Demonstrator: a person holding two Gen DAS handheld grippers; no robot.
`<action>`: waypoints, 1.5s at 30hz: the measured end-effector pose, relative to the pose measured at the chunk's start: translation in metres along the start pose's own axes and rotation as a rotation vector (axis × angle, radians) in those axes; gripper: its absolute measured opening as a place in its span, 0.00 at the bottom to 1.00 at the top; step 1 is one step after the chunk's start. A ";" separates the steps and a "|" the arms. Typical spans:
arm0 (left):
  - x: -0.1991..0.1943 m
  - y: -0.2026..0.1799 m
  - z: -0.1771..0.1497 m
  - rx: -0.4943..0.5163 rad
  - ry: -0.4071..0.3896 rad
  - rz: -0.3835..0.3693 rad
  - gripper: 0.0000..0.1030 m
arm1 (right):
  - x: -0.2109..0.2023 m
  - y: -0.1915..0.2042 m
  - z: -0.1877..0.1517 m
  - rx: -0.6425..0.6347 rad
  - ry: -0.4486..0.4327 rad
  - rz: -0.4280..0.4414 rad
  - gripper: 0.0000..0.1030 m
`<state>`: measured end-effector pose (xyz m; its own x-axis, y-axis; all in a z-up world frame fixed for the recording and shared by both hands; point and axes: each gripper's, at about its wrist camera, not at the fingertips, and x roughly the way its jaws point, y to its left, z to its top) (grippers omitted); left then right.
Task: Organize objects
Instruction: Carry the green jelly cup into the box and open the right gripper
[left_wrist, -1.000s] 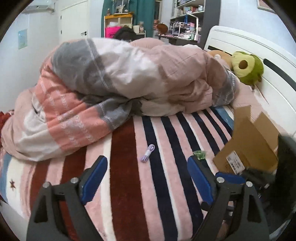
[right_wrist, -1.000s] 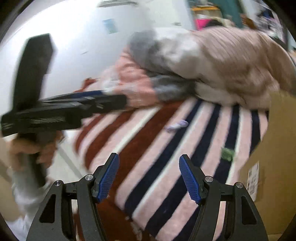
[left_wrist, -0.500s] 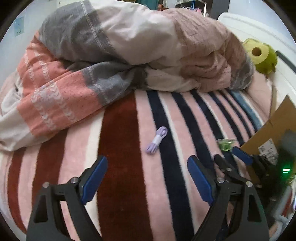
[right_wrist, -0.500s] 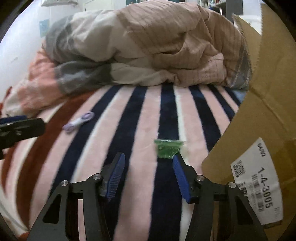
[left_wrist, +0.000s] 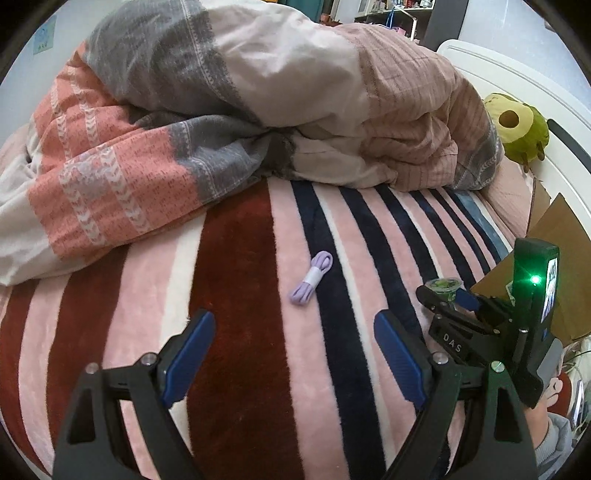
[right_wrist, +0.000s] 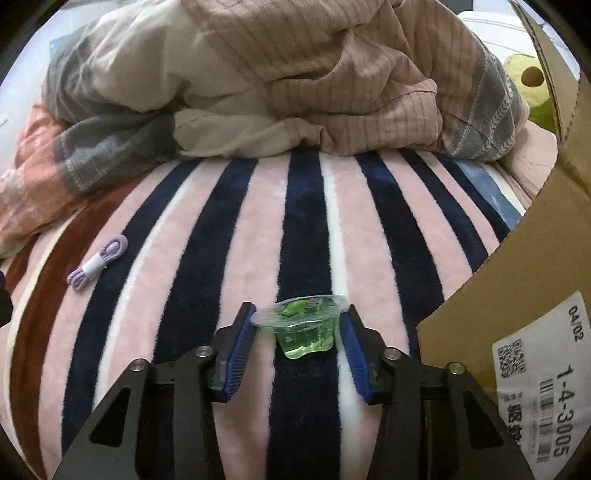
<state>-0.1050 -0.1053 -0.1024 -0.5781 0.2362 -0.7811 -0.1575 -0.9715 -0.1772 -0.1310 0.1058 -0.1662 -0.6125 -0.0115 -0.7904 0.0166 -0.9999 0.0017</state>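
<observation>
A small green jelly cup (right_wrist: 303, 326) sits on the striped blanket (right_wrist: 258, 229). My right gripper (right_wrist: 300, 334) is open with the cup between its blue pads (right_wrist: 242, 341), the rim close to both. The cup and right gripper also show at the right of the left wrist view (left_wrist: 443, 286). A coiled purple cable (left_wrist: 312, 277) lies on the blanket ahead of my left gripper (left_wrist: 291, 354), which is open and empty. The cable shows at the left of the right wrist view (right_wrist: 98, 262).
An open cardboard box (right_wrist: 535, 295) with a printed label stands right of the cup. A rumpled pink and grey duvet (left_wrist: 240, 92) is piled at the back. A green plush toy (left_wrist: 517, 125) lies by the white headboard.
My right gripper moved forward and its jaws narrowed around the jelly cup. My left gripper moved forward and down towards the purple cable.
</observation>
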 end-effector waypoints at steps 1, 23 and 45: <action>0.001 -0.001 0.000 0.002 0.003 -0.006 0.84 | -0.002 0.000 -0.001 -0.011 -0.007 0.012 0.34; -0.036 -0.052 0.008 0.083 0.074 -0.376 0.81 | -0.127 0.053 -0.019 -0.415 -0.219 0.476 0.33; -0.111 -0.176 0.046 0.274 0.021 -0.466 0.42 | -0.229 -0.035 0.007 -0.345 -0.363 0.475 0.33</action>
<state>-0.0498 0.0399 0.0435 -0.3816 0.6377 -0.6691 -0.5982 -0.7223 -0.3471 0.0034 0.1431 0.0190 -0.7016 -0.5109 -0.4967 0.5623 -0.8251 0.0545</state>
